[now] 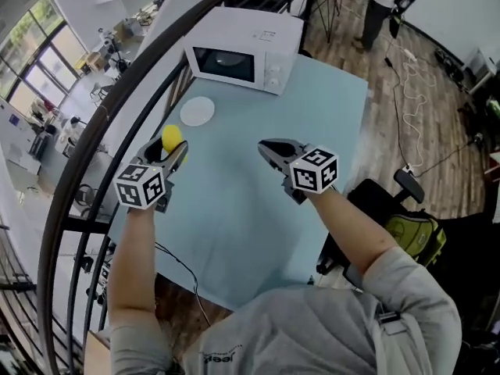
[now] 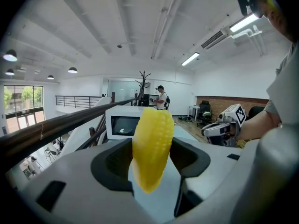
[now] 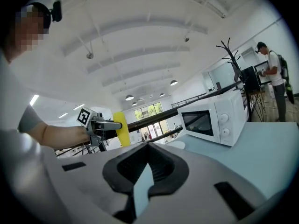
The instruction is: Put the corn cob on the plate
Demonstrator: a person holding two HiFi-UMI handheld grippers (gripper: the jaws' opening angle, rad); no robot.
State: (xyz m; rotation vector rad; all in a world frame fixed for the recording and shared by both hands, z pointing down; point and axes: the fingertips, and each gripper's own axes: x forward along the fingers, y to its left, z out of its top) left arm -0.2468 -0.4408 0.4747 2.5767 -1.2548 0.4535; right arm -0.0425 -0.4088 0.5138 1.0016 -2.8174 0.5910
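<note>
Corn cob [image 2: 152, 146] is up off the tabletop [image 1: 258, 225], clamped in my left hand-held gripper [image 1: 170, 161]. It stands nearly upright between the two pads, its top poking above them and its tapered end hanging below. The pads press on its flanks about mid-length, and I reckon that's the right place to hold it. It's the fattest part, and there's cob on both sides of the grip, so it has less chance to swing.

By its look, glossy and evenly yellow, I'd judge it a light, stiff moulded piece rather than real food. That means little weight to fight, but the skin is round and slick, and it could twist or squirt out if I squeeze off-centre. The kernel ridges should give the pads some bite.

My right hand-held gripper [image 1: 269, 151] hangs over the middle of the tabletop with its jaws closed together and nothing in them.

The white plate [image 1: 197, 112] lies ahead of the cob, between it and the microwave [image 1: 244, 49], and it's bare. I'd bring the cob in low before letting go, since a round cob dropped from any height would likely roll off.
</note>
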